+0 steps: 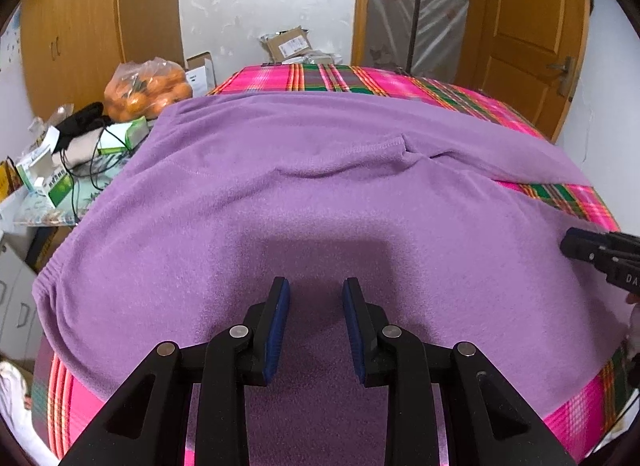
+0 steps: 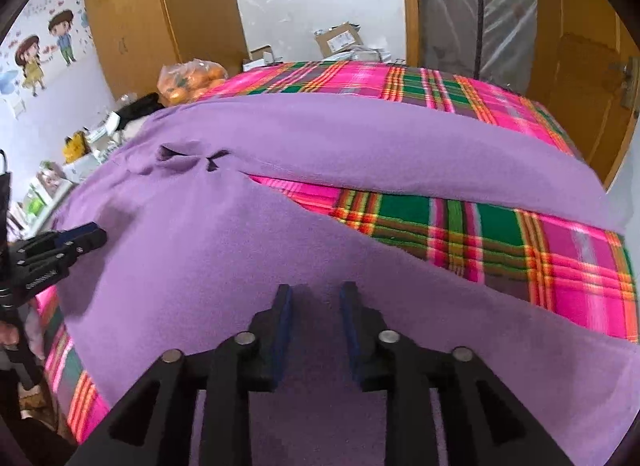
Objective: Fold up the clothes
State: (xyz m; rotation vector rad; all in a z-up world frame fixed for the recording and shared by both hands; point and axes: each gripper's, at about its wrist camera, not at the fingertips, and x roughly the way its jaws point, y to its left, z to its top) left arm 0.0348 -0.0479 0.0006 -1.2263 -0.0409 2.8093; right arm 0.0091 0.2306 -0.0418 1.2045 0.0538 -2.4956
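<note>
The left claw point(image 1: 316, 294) hangs over soft purple pants point(image 1: 320, 193). Its two fingers stand a little way apart, with only the cloth showing below the gap and nothing pinched. The right claw point(image 2: 314, 298) looks the same: a bit open, empty, right above the purple cloth. The pants lie spread out flat on a bright pink checked blanket point(image 2: 500, 238), under both claws and stretching far ahead of them. Ahead of the left claw and off to its left, a clear plastic bag point(image 1: 148, 89) holds lots of oranges. Near the bag sit small green and white boxes point(image 1: 52, 181).
</note>
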